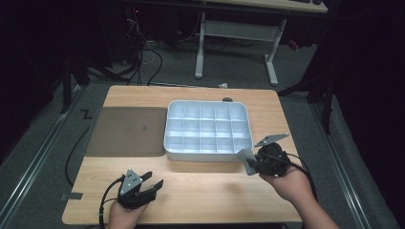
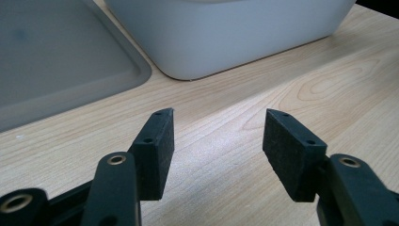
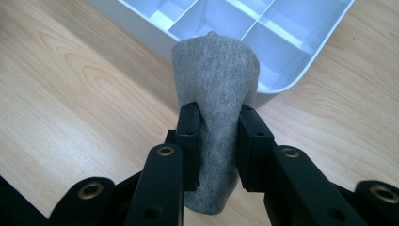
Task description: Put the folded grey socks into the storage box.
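Note:
A white divided organiser tray point(image 1: 208, 153) sits mid-table, its compartments looking empty. My right gripper point(image 1: 250, 163) is shut on a rolled grey sock point(image 1: 245, 158), held just off the tray's near right corner. In the right gripper view the grey sock point(image 3: 215, 80) stands up between the jaws of the right gripper point(image 3: 217, 141), with the tray's corner point(image 3: 282, 84) right behind it. My left gripper point(image 1: 154, 182) hovers open over the table's near left part, nothing between its fingers. The left gripper view has the left gripper point(image 2: 217, 141) open over bare wood, with the tray's wall point(image 2: 226, 42) ahead.
A flat grey-brown mat point(image 1: 126, 131) lies left of the tray, also seen as a grey mat point(image 2: 56, 61) in the left gripper view. The wooden table point(image 1: 200, 191) ends close to both hands. Beyond its far edge stand a desk frame point(image 1: 236, 43) and floor cables.

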A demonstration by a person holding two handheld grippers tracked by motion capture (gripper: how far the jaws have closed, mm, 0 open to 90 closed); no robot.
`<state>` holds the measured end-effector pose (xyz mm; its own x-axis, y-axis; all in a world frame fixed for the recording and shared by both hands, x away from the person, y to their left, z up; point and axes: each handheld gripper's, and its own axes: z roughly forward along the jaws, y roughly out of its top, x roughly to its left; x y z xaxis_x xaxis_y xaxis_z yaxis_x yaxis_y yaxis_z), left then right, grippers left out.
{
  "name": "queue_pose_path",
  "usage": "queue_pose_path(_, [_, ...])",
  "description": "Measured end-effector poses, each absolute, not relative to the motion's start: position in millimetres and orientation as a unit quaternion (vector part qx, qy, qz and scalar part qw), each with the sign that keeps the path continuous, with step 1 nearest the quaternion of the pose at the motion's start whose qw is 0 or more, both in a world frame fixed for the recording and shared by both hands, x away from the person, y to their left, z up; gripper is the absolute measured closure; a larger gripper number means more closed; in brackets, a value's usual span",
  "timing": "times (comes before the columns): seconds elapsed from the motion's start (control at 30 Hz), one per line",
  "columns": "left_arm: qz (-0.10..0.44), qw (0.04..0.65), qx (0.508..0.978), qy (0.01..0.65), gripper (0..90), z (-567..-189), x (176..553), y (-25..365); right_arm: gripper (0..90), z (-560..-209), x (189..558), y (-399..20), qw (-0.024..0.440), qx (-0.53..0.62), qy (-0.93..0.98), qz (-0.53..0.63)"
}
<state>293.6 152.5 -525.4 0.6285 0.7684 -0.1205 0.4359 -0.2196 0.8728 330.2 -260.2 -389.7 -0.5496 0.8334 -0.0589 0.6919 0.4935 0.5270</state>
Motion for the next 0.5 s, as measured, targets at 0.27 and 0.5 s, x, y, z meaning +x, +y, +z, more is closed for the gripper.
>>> queue_pose_path(0.27, [0.174, 0.486, 0.761, 0.393, 44.7, -523, 290, 154, 74.3, -383, 347, -260, 0.154, 0.461, 0.843, 0.229])
queue_pose_path(0.5, [0.177, 0.486, 0.761, 0.392, 44.7, -521, 290, 154, 74.3, -380, 369, -257, 0.158, 0.466, 0.843, 0.216])
